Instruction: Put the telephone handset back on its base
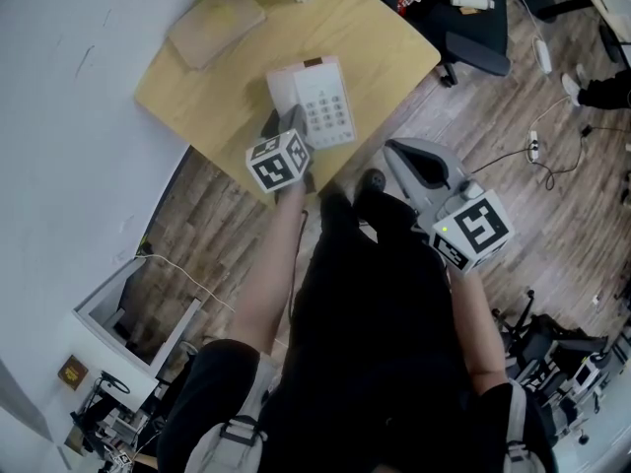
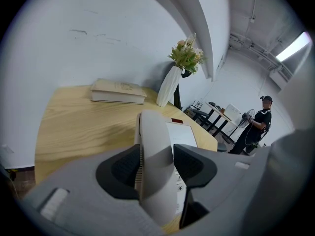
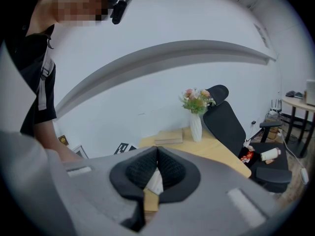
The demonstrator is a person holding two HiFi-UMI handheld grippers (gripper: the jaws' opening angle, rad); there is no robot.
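Ribbed black pads (image 2: 125, 168) of the left gripper (image 2: 156, 167) clamp the smooth, rounded off-white handset (image 2: 153, 136), which lies along the left side of the flat white base (image 2: 183, 134). The right gripper (image 3: 156, 167) has its jaws pressed together, empty. Pale wooden table (image 2: 74, 127), plain white wall (image 2: 98, 43), plank floor (image 1: 552, 215).

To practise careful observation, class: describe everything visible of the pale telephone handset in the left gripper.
The off-white plastic telephone handset is long, smooth and rounded, with fine ribbing along its left edge. It points away from the left gripper, whose dark pads clamp both sides. It lies along the left of the white keypad base on the pale wooden table; whether it is fully seated cannot be told.
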